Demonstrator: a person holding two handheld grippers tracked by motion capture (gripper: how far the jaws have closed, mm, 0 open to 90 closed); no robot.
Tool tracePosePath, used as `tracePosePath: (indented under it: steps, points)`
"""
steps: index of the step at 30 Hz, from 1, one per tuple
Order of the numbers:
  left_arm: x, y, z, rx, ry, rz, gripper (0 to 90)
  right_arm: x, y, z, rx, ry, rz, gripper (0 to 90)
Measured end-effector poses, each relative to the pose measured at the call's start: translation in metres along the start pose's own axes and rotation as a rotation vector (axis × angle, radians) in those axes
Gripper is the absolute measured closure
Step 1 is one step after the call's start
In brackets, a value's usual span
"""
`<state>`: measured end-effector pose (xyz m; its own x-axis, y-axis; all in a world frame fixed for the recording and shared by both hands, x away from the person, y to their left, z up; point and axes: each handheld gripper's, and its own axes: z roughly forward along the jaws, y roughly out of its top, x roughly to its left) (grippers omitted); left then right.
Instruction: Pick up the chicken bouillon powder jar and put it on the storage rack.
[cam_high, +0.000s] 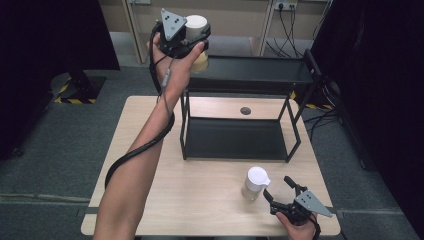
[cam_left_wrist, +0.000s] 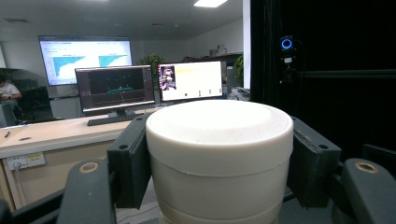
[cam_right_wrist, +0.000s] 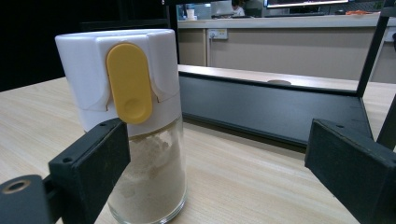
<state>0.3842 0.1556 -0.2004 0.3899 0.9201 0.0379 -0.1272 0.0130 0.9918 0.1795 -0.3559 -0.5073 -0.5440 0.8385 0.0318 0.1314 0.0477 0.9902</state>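
Note:
My left gripper is raised high at the left end of the black rack's top shelf, shut on a white-lidded jar. In the left gripper view the jar's lid sits clamped between both black pads. A glass shaker with a white cap and pale powder stands on the table in front of the rack. My right gripper is open just right of it. In the right gripper view the shaker with its yellow tab stands by the left jaw, well away from the right one.
The two-tier black rack has a bare lower shelf resting on the wooden table. A round cable hole lies behind the rack. Dark curtains flank both sides. Desks with monitors stand beyond the rack.

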Motion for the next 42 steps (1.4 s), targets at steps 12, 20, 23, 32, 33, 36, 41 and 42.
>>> tracePosePath:
  steps: [12,20,23,32,33,36,41,42]
  points:
    - [0.007,-0.012,0.013,0.011,-0.008,-0.015,33.1,0.000,0.000,0.000,0.000,0.002,0.001,6.9]
    - [0.006,-0.017,0.018,0.015,-0.008,-0.007,33.0,0.000,0.000,0.000,0.000,0.002,0.001,7.0]
    - [0.004,-0.020,0.019,0.016,-0.006,-0.003,33.0,0.000,0.000,0.000,-0.001,0.002,0.001,7.0]
    - [0.003,-0.017,0.026,0.036,0.003,-0.018,32.4,-0.001,0.000,0.000,-0.002,0.002,0.001,7.1]
    - [0.003,-0.016,0.026,0.036,0.002,-0.032,31.6,-0.001,0.000,0.000,-0.002,0.003,0.001,7.1]
    - [0.002,-0.015,0.026,0.027,0.012,-0.056,21.3,-0.001,-0.001,0.000,-0.003,0.003,0.001,7.1]
    - [-0.003,-0.012,0.019,0.008,0.029,-0.039,13.0,-0.001,0.000,0.000,-0.002,0.004,0.002,7.1]
    - [-0.003,-0.012,0.018,0.010,0.029,-0.040,12.8,-0.001,0.000,0.000,-0.003,0.004,0.002,7.1]
